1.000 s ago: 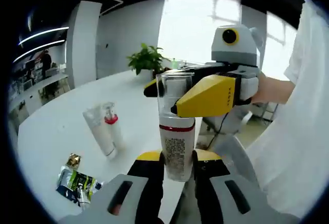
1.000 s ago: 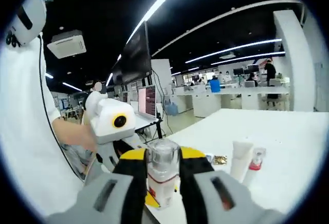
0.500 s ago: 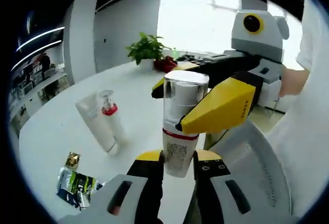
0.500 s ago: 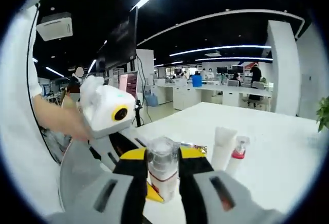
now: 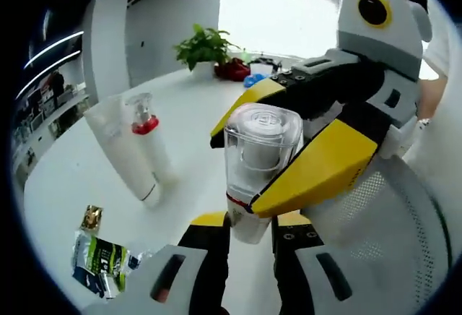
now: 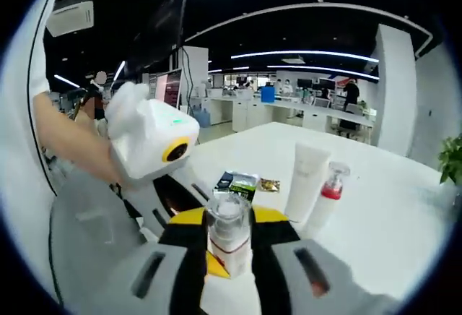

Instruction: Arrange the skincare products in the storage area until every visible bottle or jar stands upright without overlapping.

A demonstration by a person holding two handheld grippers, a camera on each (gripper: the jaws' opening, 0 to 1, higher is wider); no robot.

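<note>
The white table point(image 5: 86, 163) carries a white tube point(image 5: 123, 152) and a red-collared pump bottle point(image 5: 148, 145) upright together, well inside its edges. Above its near edge, the left gripper point(image 5: 249, 232) clamps the clear-capped bottle point(image 5: 256, 163) at its base (tilted); the right gripper point(image 6: 227, 246) clamps its cap. Foil sachets point(image 5: 97, 261) lie nearer that edge.

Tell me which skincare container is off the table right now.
The clear-capped white bottle, gripped low by the left gripper and at its cap by the right gripper; the others stand on the table.
</note>
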